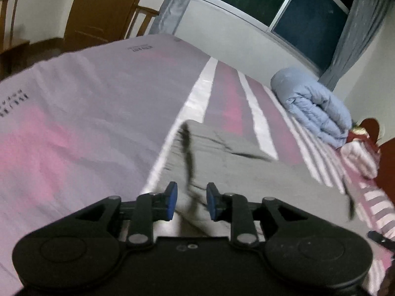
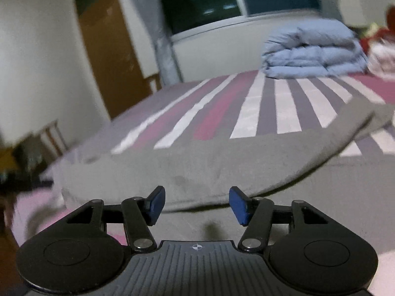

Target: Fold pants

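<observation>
A wide bed (image 1: 86,93) fills the room, its sheet pale lilac turning to pink, white and grey stripes. Behind it, a dark night window (image 1: 284,2) with grey curtains (image 1: 358,37) either side. Off left, a brown wooden door (image 2: 111,54) in white walls, wooden chairs (image 1: 145,19) beside it. A folded blue duvet (image 2: 313,49) sits by the far wall.

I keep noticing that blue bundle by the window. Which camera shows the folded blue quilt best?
The left wrist view: there the quilt is fairly sharp, so its stacked folds and rolled end show against the wall. The right wrist view catches the quilt nearer front-on, resting on the striped bed, but motion blur smears it.
</observation>
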